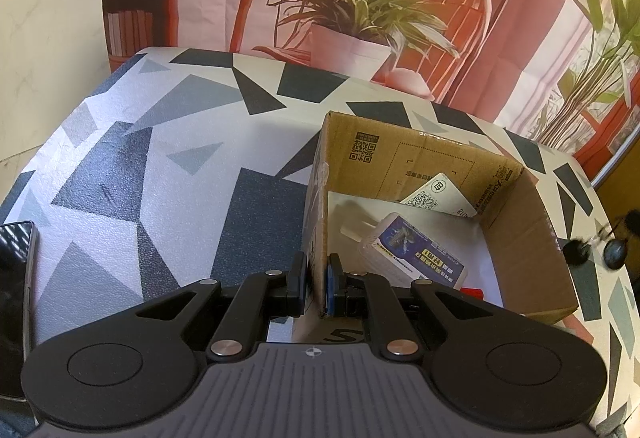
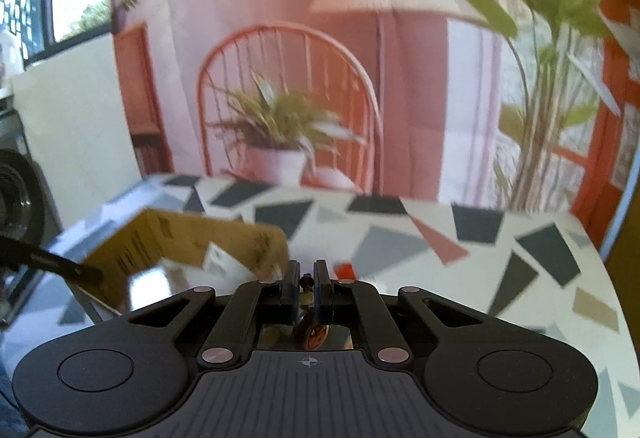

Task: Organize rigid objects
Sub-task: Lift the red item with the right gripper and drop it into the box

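My left gripper (image 1: 318,280) is shut on the near left wall of an open cardboard box (image 1: 532,238) on the patterned table. Inside lie a white bottle with a blue label (image 1: 412,252), a white card with a QR code (image 1: 438,194) leaning on the back wall, and a small red piece (image 1: 472,293). My right gripper (image 2: 307,278) is shut on a small dark brown object (image 2: 307,283), of which only a sliver shows between the fingers. It hangs above the table, right of the box (image 2: 184,238). A red object (image 2: 345,271) lies just past it.
A black phone (image 1: 14,302) lies at the table's left edge. Dark sunglasses (image 1: 596,250) lie right of the box. The table (image 1: 160,158) has a grey and black triangle cover. A printed backdrop of chair and plant hangs behind it. The right view is motion blurred.
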The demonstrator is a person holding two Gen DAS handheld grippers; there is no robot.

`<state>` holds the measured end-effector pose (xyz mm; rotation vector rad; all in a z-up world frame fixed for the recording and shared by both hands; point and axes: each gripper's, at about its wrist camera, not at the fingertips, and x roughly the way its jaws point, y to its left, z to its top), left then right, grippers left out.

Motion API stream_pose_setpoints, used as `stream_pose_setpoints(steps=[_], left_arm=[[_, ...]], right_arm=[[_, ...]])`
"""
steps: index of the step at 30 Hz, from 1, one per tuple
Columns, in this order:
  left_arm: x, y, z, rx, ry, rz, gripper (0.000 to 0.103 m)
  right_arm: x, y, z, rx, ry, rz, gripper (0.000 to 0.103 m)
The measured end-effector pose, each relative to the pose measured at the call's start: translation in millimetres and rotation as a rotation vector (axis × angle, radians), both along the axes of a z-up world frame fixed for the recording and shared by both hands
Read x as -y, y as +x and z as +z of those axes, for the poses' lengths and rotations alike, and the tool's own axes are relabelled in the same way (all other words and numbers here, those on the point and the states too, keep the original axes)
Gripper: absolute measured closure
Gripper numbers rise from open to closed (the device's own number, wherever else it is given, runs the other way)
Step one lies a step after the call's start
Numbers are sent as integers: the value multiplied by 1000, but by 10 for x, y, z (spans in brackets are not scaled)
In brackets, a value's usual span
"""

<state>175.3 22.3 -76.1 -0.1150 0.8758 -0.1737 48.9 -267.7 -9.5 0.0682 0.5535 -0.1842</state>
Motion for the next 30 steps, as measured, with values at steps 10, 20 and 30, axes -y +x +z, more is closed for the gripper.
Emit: stream_pose_setpoints(steps=[10, 20, 30], left_arm=[[1, 1, 2, 0, -1, 0, 92], [2, -1, 4, 0, -1, 0, 92], [8, 4, 5, 0, -2, 0, 92]], right_arm=[[-224, 91, 570, 182, -8, 104, 97], [-418, 619, 318, 97, 71, 180, 97], [-592, 1056, -399, -111, 109, 175, 97]])
